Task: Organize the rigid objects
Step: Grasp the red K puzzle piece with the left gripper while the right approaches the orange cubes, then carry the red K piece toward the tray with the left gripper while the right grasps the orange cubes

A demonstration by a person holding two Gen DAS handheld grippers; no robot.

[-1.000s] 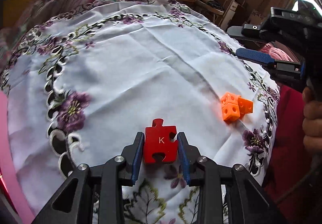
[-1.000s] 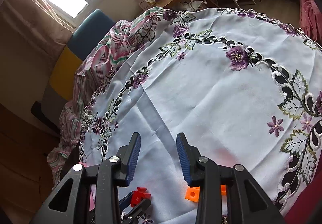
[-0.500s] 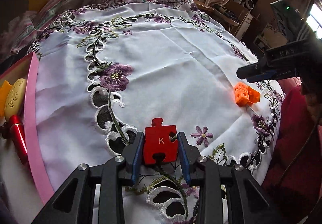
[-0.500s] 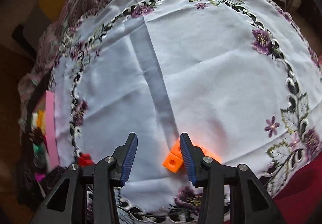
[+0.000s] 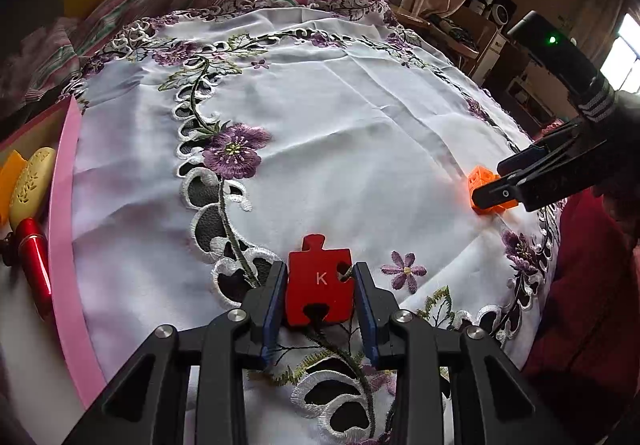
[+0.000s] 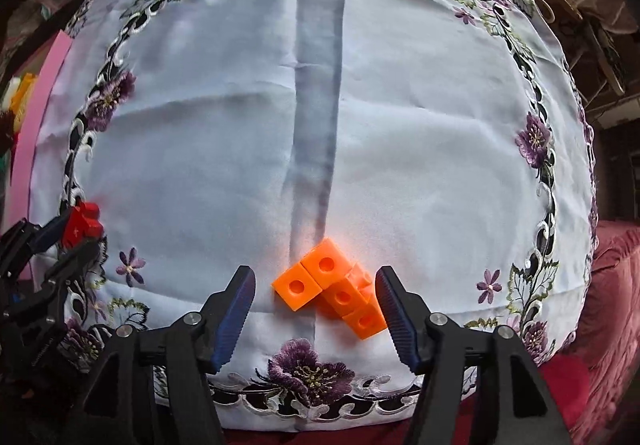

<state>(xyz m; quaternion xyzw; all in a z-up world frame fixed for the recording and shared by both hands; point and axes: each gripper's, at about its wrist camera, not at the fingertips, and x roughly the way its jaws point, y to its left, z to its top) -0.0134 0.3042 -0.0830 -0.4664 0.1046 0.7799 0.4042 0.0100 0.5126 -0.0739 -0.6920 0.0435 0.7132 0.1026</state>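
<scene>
The left gripper clamps one red plastic puzzle piece marked K; the right gripper, jaws just opening wide, straddles one cluster of four joined orange plastic cubes on the white floral-embroidered cloth covering the tabletop, a pink tray at its edge

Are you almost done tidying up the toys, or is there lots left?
Partly. Some toys, like the shiny red tube, already lie past the pink tray rim. The left gripper holds the red puzzle piece marked K. The right gripper has just been opening its fingers around the orange cluster of linked cubes, not gripping yet. Both still need putting away.
</scene>
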